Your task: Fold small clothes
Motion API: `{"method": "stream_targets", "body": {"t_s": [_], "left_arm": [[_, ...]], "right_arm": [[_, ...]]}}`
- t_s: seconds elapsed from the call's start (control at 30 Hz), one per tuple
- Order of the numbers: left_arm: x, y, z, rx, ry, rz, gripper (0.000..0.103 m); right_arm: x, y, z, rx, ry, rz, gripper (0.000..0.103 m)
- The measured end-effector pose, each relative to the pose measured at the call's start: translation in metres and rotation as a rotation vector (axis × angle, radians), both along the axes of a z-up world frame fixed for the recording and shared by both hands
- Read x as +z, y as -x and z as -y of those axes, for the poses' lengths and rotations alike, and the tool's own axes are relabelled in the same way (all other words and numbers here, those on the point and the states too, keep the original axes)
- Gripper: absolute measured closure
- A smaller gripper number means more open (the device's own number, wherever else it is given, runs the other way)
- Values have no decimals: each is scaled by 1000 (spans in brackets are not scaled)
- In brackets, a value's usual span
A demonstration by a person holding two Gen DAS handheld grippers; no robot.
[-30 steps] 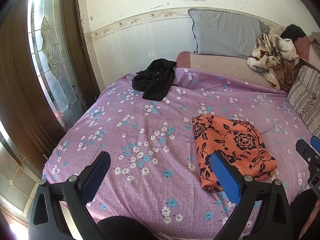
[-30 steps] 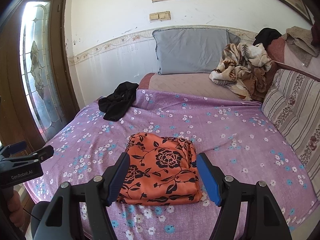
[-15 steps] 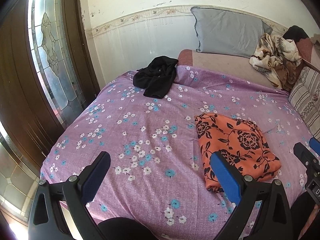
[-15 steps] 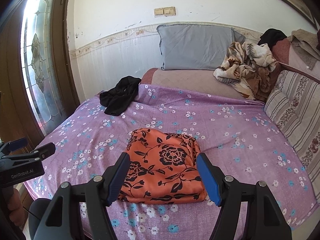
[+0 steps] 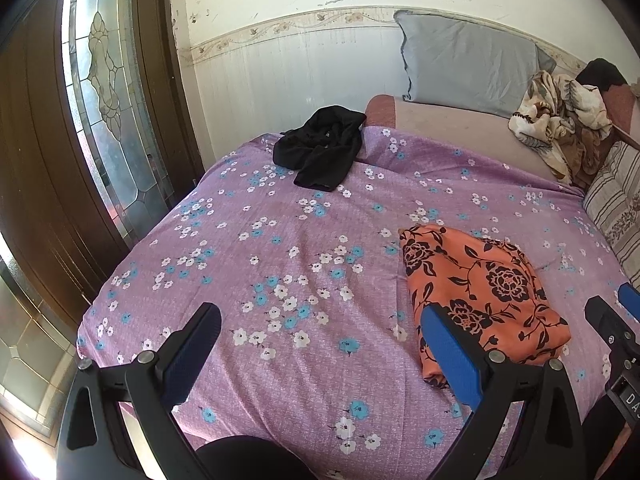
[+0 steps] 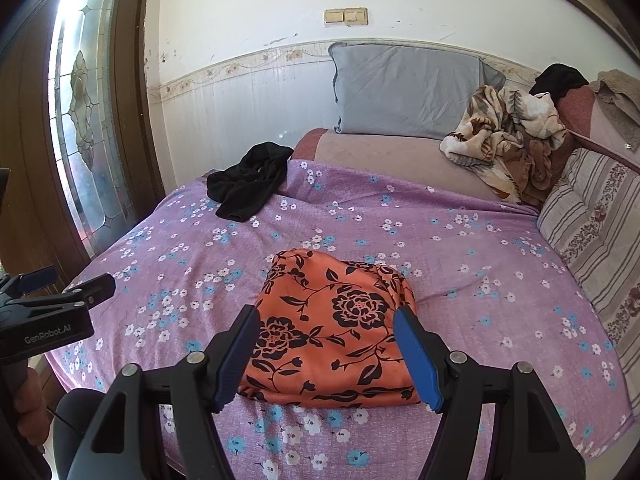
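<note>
A folded orange garment with black flowers [image 6: 332, 292] lies on the purple flowered bedsheet [image 6: 460, 248] near the bed's front edge. My right gripper [image 6: 326, 316] hovers over its near part, open, with the pads clear of the cloth. In the left wrist view the orange garment [image 5: 480, 288] lies to the right. My left gripper [image 5: 320, 316] stands open over bare bedsheet [image 5: 260, 248], holding nothing. A crumpled black garment [image 5: 320, 152] [image 6: 248, 184] lies at the far left of the bed. The left gripper [image 6: 60, 292] also shows at the left edge of the right wrist view.
A grey pillow [image 6: 408, 88] leans on the back wall. A crumpled brown and cream blanket [image 6: 504, 132] and a striped cushion [image 6: 592, 232] line the right side. A wooden door with leaded glass [image 5: 108, 92] stands left of the bed.
Both grippers have drifted slightly over the bed's near edge, jaws still wide. The orange and black garments lie as before.
</note>
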State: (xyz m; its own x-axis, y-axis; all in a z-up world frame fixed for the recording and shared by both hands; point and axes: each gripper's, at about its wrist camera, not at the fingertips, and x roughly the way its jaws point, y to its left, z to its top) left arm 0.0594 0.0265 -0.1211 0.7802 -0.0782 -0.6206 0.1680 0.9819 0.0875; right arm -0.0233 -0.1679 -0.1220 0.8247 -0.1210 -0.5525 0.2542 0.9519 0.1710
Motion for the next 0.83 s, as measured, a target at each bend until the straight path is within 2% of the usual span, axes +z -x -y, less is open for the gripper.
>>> {"method": "stream_targets", "body": {"t_s": [0.6, 0.83], "left_arm": [[-13, -12, 2, 30, 5, -38, 3], [-15, -28, 10, 28, 31, -64, 3]], "right_arm": [[-15, -11, 2, 16, -10, -30, 31], [-15, -30, 23, 5, -16, -8, 31]]}}
